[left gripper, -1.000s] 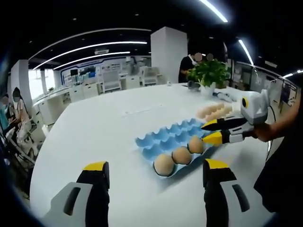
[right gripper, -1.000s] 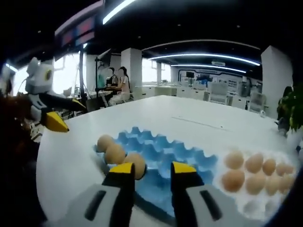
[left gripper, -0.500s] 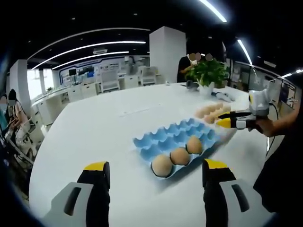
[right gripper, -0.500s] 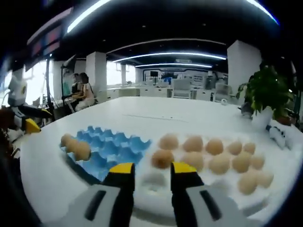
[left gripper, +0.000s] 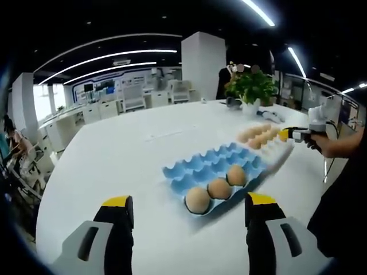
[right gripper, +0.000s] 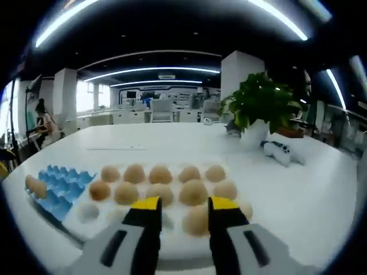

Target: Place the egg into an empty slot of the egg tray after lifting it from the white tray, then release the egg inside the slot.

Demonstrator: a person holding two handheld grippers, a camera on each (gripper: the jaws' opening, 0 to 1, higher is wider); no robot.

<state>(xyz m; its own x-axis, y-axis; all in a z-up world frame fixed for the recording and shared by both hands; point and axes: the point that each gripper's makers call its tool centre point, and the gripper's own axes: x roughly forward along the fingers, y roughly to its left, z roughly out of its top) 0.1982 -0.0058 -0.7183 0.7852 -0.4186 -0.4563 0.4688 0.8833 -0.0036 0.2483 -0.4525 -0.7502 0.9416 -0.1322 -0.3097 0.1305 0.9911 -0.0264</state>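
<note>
The blue egg tray (left gripper: 213, 166) lies mid-table with three eggs (left gripper: 219, 188) along its near edge. Behind it stands the white tray (left gripper: 280, 153), which holds several eggs (left gripper: 256, 134). My left gripper (left gripper: 189, 203) hovers open and empty, short of the blue tray. The right gripper (left gripper: 291, 134), held by a hand, reaches over the white tray's far end. In the right gripper view, my right gripper (right gripper: 183, 205) is open just above the white tray (right gripper: 92, 215). One brown egg (right gripper: 195, 220) shows beyond the gap of its jaws. The blue tray (right gripper: 57, 186) lies at the left.
A potted plant (right gripper: 259, 106) and a small white object (right gripper: 276, 153) stand on the white table (left gripper: 126, 166) beyond the trays. People sit at desks far off on the left (right gripper: 45, 119). A dark sleeve (left gripper: 344, 195) fills the right edge.
My right gripper has swung from above the blue tray over to the white tray of eggs, staying open. The left gripper has barely moved.
</note>
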